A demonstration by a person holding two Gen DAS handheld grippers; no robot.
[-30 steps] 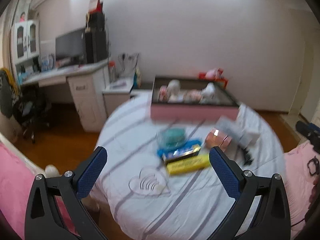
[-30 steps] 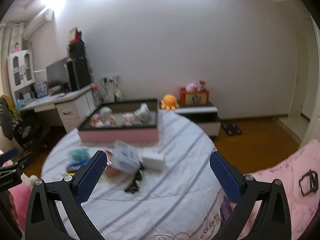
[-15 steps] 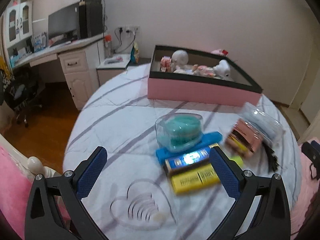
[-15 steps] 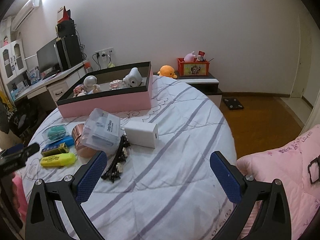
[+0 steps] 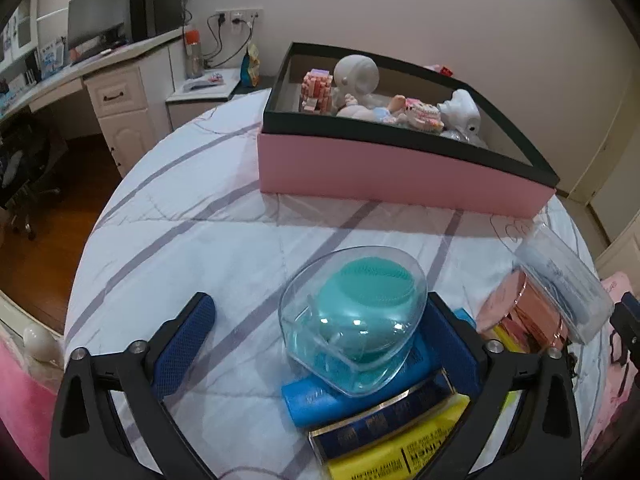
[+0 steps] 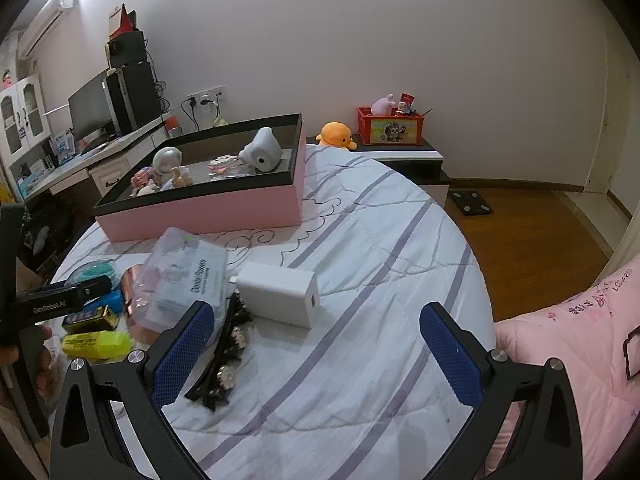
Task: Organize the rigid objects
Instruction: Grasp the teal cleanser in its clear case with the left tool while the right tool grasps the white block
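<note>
A clear case with a teal brush (image 5: 352, 320) lies on the round striped bed (image 5: 192, 240), on top of a blue tube (image 5: 316, 400). My left gripper (image 5: 320, 304) straddles the case, its jaws closing. The right pad sits close beside the case; the left pad stands well apart from it. A dark blue and gold box (image 5: 380, 428) and a yellow box (image 5: 396, 460) lie under the gripper. My right gripper (image 6: 316, 308) hangs open, nothing between its jaws, just short of a white charger block (image 6: 280, 292), with a black hair clip (image 6: 228, 356) by its left finger. The pink box (image 5: 400, 168) holds figurines.
A clear lidded box (image 6: 188, 276) leans on a rose-gold case (image 5: 520, 316). The desk with a monitor (image 5: 96, 24) stands at the left. A nightstand with a red crate (image 6: 390, 130) stands behind the bed. Wood floor (image 6: 532, 236) lies to the right, pink bedding (image 6: 568, 340) nearer.
Both grippers have dropped and come closer to the bed. The left one has moved in over the teal brush case and its jaws have narrowed a little.
</note>
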